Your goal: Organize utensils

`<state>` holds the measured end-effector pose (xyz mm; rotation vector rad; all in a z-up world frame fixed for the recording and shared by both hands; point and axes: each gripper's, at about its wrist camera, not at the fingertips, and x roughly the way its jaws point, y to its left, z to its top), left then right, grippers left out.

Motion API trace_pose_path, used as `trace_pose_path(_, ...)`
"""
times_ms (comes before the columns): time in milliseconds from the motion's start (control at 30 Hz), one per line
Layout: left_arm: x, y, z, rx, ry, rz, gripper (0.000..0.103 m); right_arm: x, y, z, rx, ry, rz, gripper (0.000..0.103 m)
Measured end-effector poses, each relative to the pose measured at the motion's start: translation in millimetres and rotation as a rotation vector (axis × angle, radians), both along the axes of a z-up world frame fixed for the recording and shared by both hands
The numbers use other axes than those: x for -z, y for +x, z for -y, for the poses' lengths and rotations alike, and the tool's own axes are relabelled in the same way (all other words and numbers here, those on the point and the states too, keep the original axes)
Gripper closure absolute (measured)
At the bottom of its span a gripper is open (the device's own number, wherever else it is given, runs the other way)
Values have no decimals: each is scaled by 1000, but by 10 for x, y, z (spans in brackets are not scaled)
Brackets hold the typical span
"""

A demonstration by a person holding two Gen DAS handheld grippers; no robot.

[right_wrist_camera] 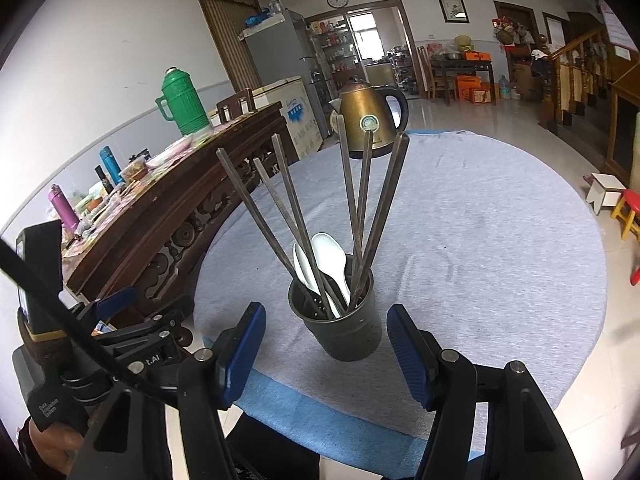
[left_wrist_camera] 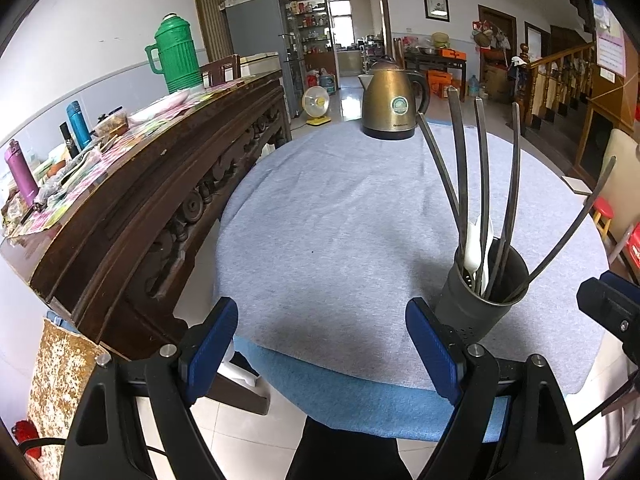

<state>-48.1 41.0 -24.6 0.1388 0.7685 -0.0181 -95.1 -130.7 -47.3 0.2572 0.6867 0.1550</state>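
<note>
A round table under a grey-blue cloth stood in a tiled room, beside a dark carved sideboard bearing a green flask and bottles. A brass kettle sat at the table's far edge. Near the front edge a dark cup stood upright, holding six metal chopsticks fanned outward and two white spoons. The left gripper and right gripper both hung released, empty; the cup stood just ahead of the right one's fingers.
</note>
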Motion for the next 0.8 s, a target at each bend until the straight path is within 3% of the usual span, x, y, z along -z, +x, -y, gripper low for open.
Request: trace_pose_path(800, -44, -101, -258, -75, -26, 13, 17, -38, -6, -278, -61, -22, 7, 36)
